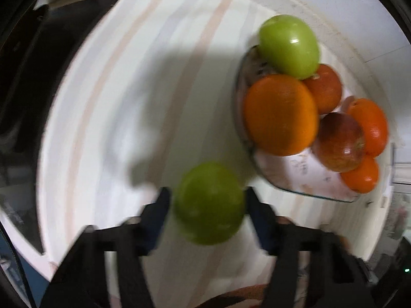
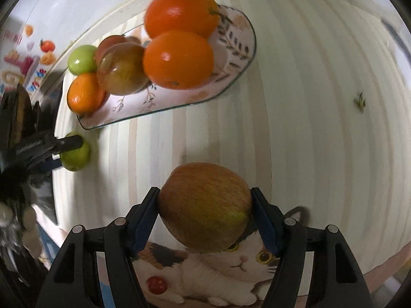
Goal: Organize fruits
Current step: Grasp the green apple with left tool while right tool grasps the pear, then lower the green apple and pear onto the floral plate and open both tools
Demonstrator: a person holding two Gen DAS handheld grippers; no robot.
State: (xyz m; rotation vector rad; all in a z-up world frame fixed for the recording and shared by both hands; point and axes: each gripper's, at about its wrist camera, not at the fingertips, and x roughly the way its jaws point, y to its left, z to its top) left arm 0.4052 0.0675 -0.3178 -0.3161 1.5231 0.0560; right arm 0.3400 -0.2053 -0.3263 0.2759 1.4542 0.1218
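1. Two grips: the left gripper (image 1: 208, 200) clasps a round green apple (image 1: 209, 204) between its pads.
2. The right gripper (image 2: 205, 206) clamps a red-green streaked apple (image 2: 205, 208).
3. A leaf-patterned oval plate (image 2: 231, 43) of fruit lies beyond both.

A home, likely a kitchen or dining corner: a striped tablecloth (image 2: 295, 77) printed with a cartoon cat (image 2: 231, 269), a leaf-patterned plate (image 2: 231, 43) of fruit, colourful wall stickers (image 2: 28, 59).
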